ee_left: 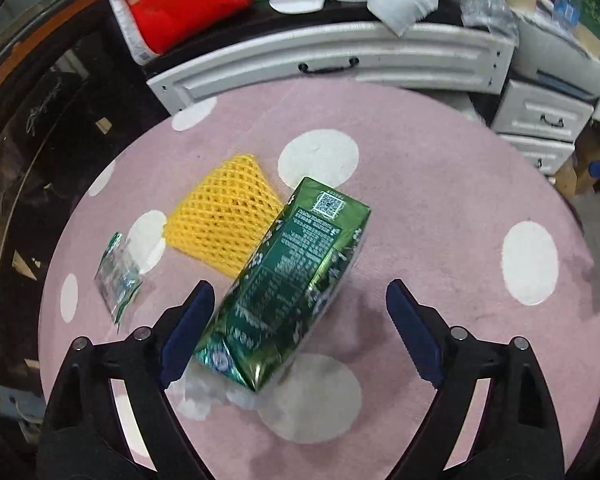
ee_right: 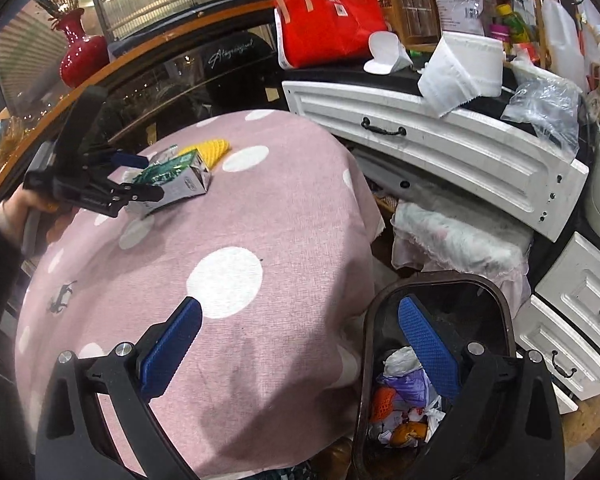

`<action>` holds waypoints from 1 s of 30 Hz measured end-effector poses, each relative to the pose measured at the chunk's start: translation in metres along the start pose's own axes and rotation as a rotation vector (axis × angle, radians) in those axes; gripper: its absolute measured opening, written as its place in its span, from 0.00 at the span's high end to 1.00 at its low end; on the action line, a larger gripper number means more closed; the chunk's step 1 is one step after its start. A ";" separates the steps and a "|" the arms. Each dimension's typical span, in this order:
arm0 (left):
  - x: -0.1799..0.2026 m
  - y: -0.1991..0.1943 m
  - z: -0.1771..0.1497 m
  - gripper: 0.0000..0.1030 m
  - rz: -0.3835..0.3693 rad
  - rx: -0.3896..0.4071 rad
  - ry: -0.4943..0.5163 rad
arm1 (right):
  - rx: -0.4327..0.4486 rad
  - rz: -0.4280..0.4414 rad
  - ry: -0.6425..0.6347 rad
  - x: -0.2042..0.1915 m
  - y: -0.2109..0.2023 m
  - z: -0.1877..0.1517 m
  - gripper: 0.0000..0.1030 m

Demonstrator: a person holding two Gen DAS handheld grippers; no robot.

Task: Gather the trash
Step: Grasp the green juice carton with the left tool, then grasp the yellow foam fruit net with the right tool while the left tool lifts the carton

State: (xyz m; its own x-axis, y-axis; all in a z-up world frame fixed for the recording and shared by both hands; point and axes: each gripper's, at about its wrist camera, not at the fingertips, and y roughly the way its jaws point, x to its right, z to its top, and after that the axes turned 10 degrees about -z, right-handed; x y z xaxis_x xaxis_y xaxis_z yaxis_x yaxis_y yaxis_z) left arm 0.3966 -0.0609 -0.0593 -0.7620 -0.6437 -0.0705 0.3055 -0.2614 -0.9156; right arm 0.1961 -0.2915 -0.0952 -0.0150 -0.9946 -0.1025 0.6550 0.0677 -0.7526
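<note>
A red vase [ee_right: 77, 46] stands near a red bag [ee_right: 327, 24].

Right gripper [ee_right: 300, 344] spread wide over the pink polka-dot tabletop's [ee_right: 236, 208] near edge | dark trash bin [ee_right: 500, 300], partly filled, just beside that edge | left gripper [ee_right: 138, 178] open around a green carton [ee_right: 172, 180] at the far edge | yellow foam net [ee_right: 210, 150] touching the carton

QR code on green carton [ee_left: 288, 276]; print illegible.
</note>
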 end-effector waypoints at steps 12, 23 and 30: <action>-0.005 0.027 0.004 0.44 0.002 -0.076 0.032 | -0.006 0.002 -0.023 -0.003 0.013 0.010 0.06; 0.027 -0.011 -0.024 0.52 -0.063 0.148 -0.134 | 0.026 0.028 -0.056 -0.019 0.007 0.019 0.06; 0.043 -0.058 -0.078 0.52 -0.037 0.321 -0.298 | 0.074 0.055 -0.131 -0.045 0.010 0.042 0.06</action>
State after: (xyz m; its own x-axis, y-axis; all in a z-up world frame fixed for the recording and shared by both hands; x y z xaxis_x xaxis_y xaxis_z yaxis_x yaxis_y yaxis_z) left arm 0.3014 -0.0175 -0.0399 -0.5923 -0.7967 0.1203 0.4788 -0.4681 -0.7427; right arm 0.2347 -0.2494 -0.0707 0.1177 -0.9916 -0.0529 0.7057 0.1210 -0.6981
